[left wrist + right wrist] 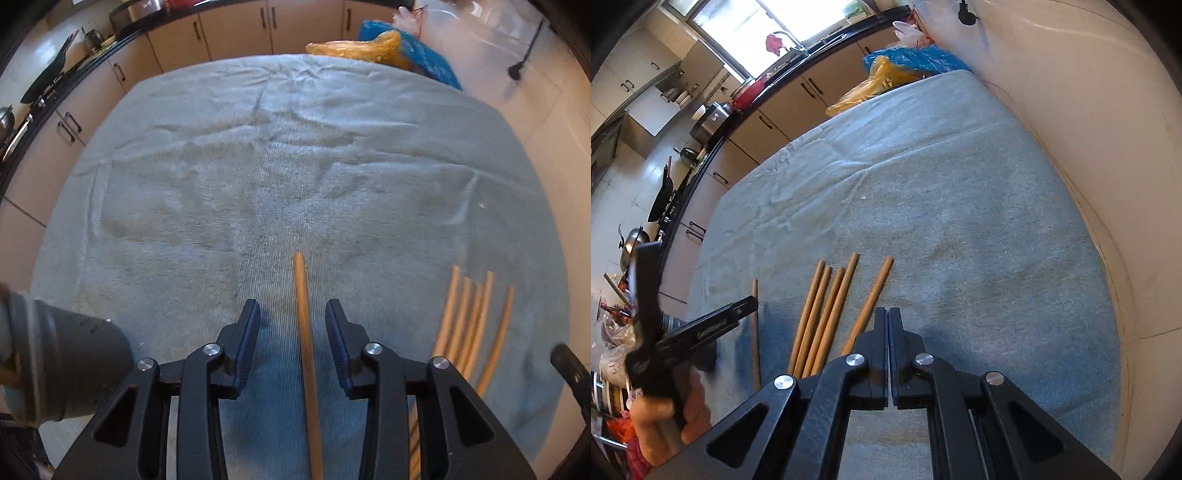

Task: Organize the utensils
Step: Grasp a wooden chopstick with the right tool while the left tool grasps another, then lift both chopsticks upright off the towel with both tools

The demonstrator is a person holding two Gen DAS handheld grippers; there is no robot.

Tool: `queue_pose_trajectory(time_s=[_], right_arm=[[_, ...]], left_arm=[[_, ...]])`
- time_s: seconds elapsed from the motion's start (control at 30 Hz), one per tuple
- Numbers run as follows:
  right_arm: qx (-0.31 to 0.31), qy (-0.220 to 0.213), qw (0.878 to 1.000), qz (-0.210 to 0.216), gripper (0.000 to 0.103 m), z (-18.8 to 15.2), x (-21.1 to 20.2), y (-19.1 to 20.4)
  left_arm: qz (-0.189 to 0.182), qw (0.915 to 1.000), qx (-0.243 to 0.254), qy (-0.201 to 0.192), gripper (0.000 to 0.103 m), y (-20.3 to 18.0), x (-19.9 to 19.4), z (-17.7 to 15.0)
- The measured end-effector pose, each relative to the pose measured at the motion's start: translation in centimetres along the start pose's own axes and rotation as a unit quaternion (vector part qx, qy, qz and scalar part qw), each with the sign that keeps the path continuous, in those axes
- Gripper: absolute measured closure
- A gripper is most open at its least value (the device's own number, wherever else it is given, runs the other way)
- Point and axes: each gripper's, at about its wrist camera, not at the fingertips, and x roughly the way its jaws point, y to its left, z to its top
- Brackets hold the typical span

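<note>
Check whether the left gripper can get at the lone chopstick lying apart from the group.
Probably yes: the left gripper is open, the lone chopstick lies between its jaws on the towel, nothing blocking.

Both wrist views look steeply down, near, sharing the towel (pixel 295 166) (chopsticks (pixel 820 317) too).

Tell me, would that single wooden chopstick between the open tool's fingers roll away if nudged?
Probably. The chopstick looks round and smooth, so a sideways push could roll it, though the fuzzy blue towel should slow it. It looks thin, stiff and likely light, so the left tool needs little force.
</note>
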Motion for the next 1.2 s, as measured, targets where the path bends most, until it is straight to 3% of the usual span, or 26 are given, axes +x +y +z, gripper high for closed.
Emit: queue_pose_trajectory(time_s=[0.07, 0.2, 0.4, 0.6, 0.8, 0.93, 1.03, 1.1, 1.2], right_arm=[[0.007, 0.005, 1.0, 0.003, 0.101, 0.2, 0.3, -0.2], [0.017, 0.012, 1.0, 0.004, 0.101, 0.6, 0.6, -0.3], [0.03, 0.038, 0.999, -0.003, 0.097, 1.9, 2.8, 0.3], [0.03, 0.061, 0.997, -0.037, 0.093, 3.2, 5.2, 1.7], [0.002, 0.093, 0.991, -0.1, 0.091, 3.9, 7.8, 3.2], [-0.026, 0.09, 0.987, -0.132, 0.093, 4.0, 8.0, 4.1], [-0.024, 0.083, 0.988, -0.128, 0.096, 4.0, 7.8, 4.0], [-0.007, 0.074, 0.991, -0.108, 0.103, 3.9, 7.3, 3.4], [0.009, 0.049, 0.995, -0.082, 0.103, 3.3, 5.3, 2.8]], left_arm=[[0.0, 1.0, 0.003, -0.005, 0.069, -0.3, 0.2, 0.1], [-0.006, 0.9996, 0.017, -0.022, 0.097, -1.2, 0.1, -0.6], [-0.047, 0.997, 0.051, -0.033, 0.097, -2.1, -1.1, -3.1], [-0.075, 0.9936, 0.067, -0.051, 0.097, -1.9, -2.5, -4.5], [-0.102, 0.9886, 0.07, -0.085, 0.097, -1.2, -5.0, -5.1], [-0.117, 0.9836, 0.074, -0.116, 0.097, -0.8, -7.5, -5.5], [-0.129, 0.9799, 0.075, -0.133, 0.097, -0.6, -9.1, -5.6], [-0.135, 0.9769, 0.077, -0.147, 0.097, -0.4, -10.3, -5.8], [-0.144, 0.972, 0.081, -0.167, 0.097, -0.1, -12.4, -6.8]])
